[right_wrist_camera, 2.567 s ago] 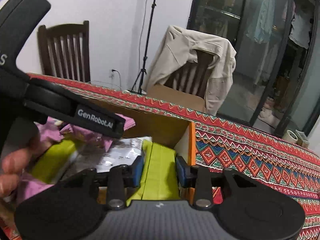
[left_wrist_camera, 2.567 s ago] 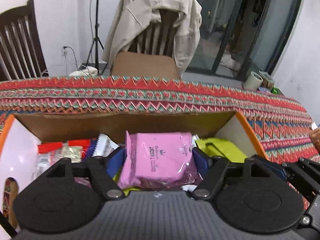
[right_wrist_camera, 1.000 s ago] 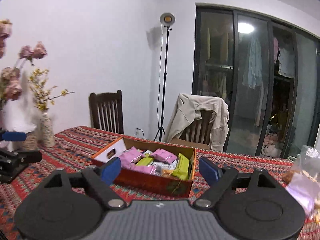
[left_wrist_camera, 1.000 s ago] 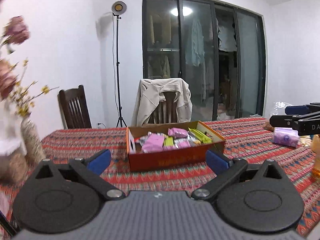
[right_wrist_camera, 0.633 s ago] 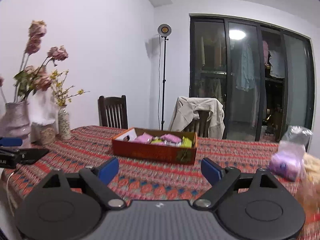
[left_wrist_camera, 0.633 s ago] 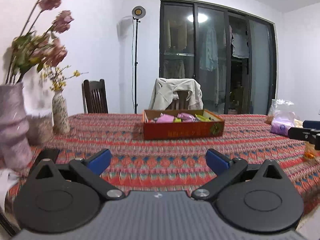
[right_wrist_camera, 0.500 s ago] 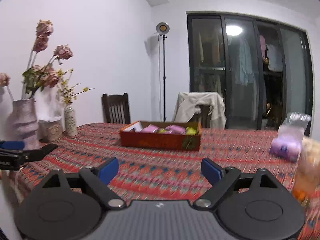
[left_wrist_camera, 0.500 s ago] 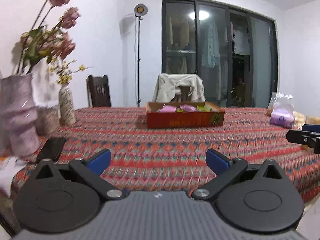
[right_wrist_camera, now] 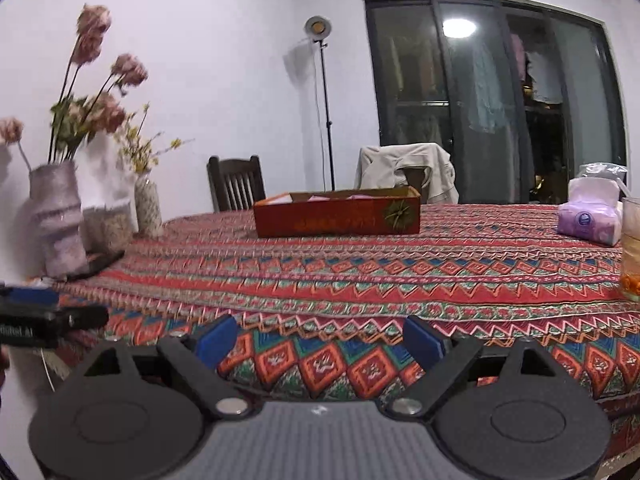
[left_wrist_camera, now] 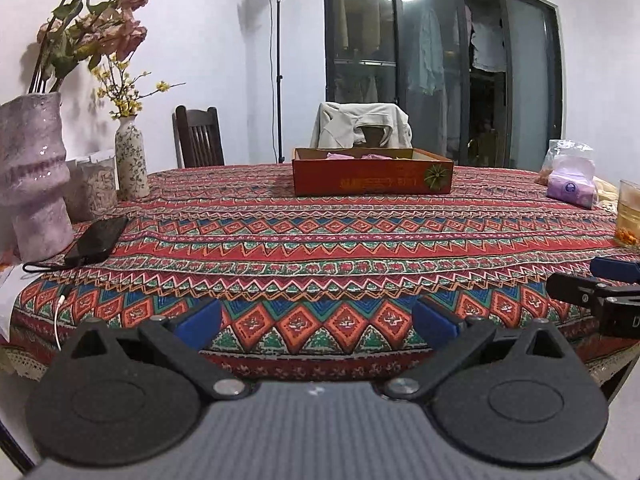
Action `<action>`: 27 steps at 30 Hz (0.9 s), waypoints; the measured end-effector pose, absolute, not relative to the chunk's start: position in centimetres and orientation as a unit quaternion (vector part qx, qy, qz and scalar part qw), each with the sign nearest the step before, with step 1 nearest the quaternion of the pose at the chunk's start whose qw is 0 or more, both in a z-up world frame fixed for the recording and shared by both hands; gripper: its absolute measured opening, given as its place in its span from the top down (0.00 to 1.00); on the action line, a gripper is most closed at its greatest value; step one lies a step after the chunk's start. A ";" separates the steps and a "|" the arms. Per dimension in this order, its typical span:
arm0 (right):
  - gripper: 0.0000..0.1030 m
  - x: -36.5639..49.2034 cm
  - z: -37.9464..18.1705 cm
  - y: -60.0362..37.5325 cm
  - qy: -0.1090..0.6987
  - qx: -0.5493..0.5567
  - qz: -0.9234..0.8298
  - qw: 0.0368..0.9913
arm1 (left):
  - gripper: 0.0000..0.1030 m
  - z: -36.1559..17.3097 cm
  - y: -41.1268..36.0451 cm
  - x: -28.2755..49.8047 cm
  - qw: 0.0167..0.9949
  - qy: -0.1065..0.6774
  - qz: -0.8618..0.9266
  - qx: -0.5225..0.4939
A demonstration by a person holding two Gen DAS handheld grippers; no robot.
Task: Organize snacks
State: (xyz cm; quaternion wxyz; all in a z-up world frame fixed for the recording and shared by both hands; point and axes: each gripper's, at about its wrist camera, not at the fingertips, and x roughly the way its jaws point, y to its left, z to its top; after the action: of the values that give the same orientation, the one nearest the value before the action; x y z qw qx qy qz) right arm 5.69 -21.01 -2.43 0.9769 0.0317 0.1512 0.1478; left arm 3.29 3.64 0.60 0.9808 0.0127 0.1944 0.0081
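Observation:
A red cardboard box (left_wrist_camera: 372,178) with pink snack packets showing over its rim stands far off on the patterned tablecloth (left_wrist_camera: 320,240); it also shows in the right wrist view (right_wrist_camera: 338,216). My left gripper (left_wrist_camera: 316,324) is open and empty at the table's near edge. My right gripper (right_wrist_camera: 320,340) is open and empty, also at the near edge. Each gripper shows at the side of the other's view, the right one (left_wrist_camera: 600,292) and the left one (right_wrist_camera: 40,316).
On the left stand a purple vase (left_wrist_camera: 34,180) with flowers, a small patterned vase (left_wrist_camera: 131,162), a jar (left_wrist_camera: 94,188) and a black phone (left_wrist_camera: 98,238). On the right are a purple tissue pack (left_wrist_camera: 570,184) and a glass (left_wrist_camera: 628,216). Chairs stand behind the table.
Both grippers let go of their packets in the box, opened, and pulled far back and down to the table's near edge.

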 end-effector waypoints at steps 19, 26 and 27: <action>0.06 5.4 -1.5 -21.9 0.142 0.039 0.144 0.978 | 0.00 1.4 3.4 3.0 0.983 0.185 0.003 0.003; 0.06 5.2 -1.5 -22.1 0.142 0.039 0.144 0.979 | 0.00 1.5 3.3 2.8 0.983 0.181 0.003 0.002; 0.06 5.2 -1.5 -22.1 0.142 0.038 0.143 0.979 | 0.00 1.6 3.3 2.8 0.984 0.180 0.002 0.002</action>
State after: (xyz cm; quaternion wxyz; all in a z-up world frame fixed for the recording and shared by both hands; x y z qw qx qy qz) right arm 5.20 -22.08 -1.52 0.9788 0.0379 0.1415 0.1434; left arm 2.79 3.32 1.57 0.9836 0.0022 0.1803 0.0023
